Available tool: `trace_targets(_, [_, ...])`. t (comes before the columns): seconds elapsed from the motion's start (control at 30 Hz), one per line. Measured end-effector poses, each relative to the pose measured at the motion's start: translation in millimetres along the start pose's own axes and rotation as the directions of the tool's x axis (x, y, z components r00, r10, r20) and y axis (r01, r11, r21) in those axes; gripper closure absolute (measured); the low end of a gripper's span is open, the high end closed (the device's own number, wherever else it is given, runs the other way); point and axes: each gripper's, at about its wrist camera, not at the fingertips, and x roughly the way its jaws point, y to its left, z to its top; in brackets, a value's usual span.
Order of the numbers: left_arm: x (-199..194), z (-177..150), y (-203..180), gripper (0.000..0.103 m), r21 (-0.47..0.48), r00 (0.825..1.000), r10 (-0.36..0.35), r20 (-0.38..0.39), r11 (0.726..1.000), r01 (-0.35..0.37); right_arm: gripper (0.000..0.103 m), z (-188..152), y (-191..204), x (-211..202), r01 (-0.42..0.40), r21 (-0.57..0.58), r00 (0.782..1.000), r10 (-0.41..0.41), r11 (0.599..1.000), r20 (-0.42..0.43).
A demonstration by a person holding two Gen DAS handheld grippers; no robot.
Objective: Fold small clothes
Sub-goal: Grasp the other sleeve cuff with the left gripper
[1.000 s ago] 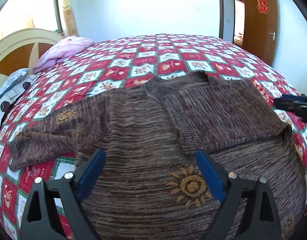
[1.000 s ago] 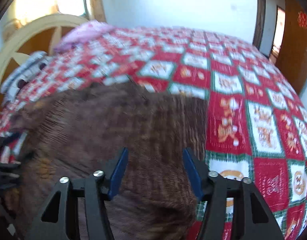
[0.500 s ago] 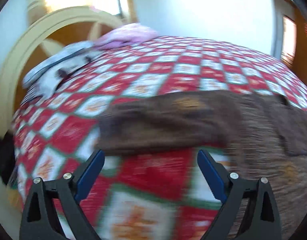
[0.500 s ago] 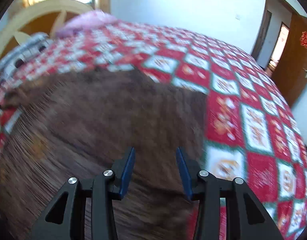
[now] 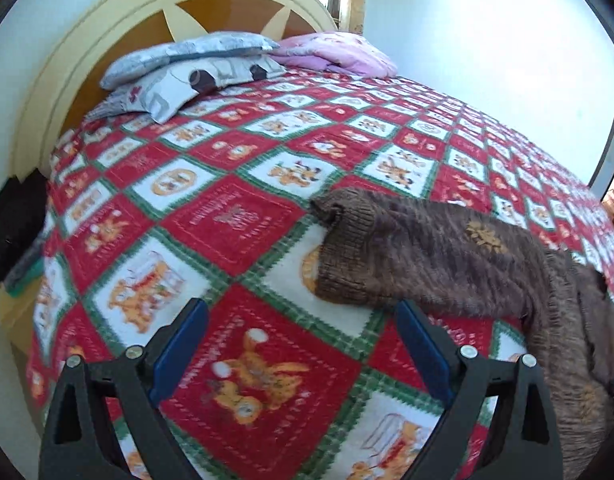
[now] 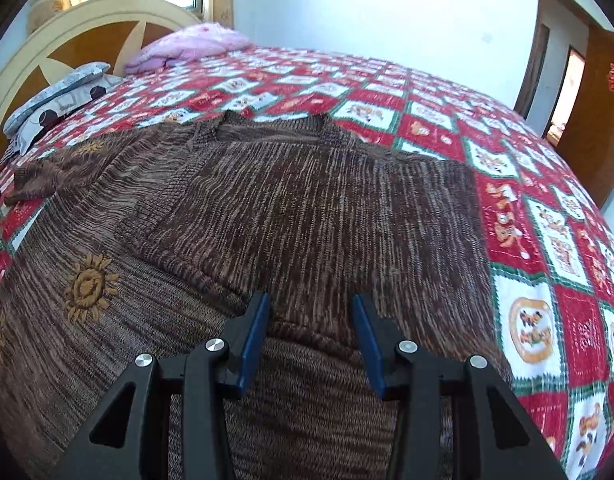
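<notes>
A brown knit sweater point(image 6: 291, 208) with orange sun patches lies flat on the bed. Its right sleeve is folded across the chest. Its left sleeve point(image 5: 419, 256) stretches out to the side, cuff toward the headboard. My left gripper point(image 5: 299, 344) is open and empty, just in front of that sleeve's cuff, above the quilt. My right gripper point(image 6: 309, 334) is open and empty, hovering over the edge of the folded sleeve on the sweater's body.
A red, white and green patchwork quilt point(image 5: 235, 216) covers the bed. Grey pillows point(image 5: 187, 72) and a pink blanket point(image 5: 335, 52) lie by the cream and wood headboard point(image 5: 119, 40). A wooden door point(image 6: 599, 120) stands at the right.
My left gripper has swung left from over the sweater's body to the outstretched left sleeve cuff. My right gripper's jaws have narrowed a little and it has steadied over the folded sleeve.
</notes>
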Motion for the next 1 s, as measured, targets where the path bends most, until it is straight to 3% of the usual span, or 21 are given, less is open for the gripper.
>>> trace_targets(0.1, [7,2,-3,0.02,-0.064,0.997,-0.068,-0.034,0.996,0.066,0.058,0,-2,0,0.0,0.007,1.0,0.0,1.0,0.011])
trace_targets(0.23, [18,3,-5,0.027,-0.149,0.991,-0.111,-0.071,0.984,0.1,0.056,0,-1,-1,0.008,0.007,1.0,-0.008,1.0,0.026])
trace_targets(0.3, [20,3,-7,0.027,-0.171,0.992,-0.109,-0.062,0.98,0.097,0.053,-1,1,-2,0.022,0.003,0.999,-0.022,1.0,0.035])
trace_targets(0.47, [28,9,-14,0.044,-0.186,0.992,-0.111,-0.065,0.978,0.097,0.049,-3,0,-4,0.034,0.011,0.998,-0.035,0.999,0.045])
trace_targets(0.6, [37,13,-19,0.092,-0.177,0.989,-0.123,-0.085,0.978,0.107,0.047,-3,-1,-4,0.031,0.02,0.998,-0.032,0.999,0.049])
trace_targets(0.73, [36,18,-14,0.093,-0.215,0.983,-0.164,-0.078,0.966,0.144,0.047,-4,-2,-4,0.029,0.025,0.998,-0.03,0.999,0.051])
trace_targets(1.0, [7,45,-22,0.093,-0.24,0.972,-0.234,0.011,0.943,0.229,0.044,-4,-4,-4,0.024,0.039,0.998,-0.026,0.999,0.053])
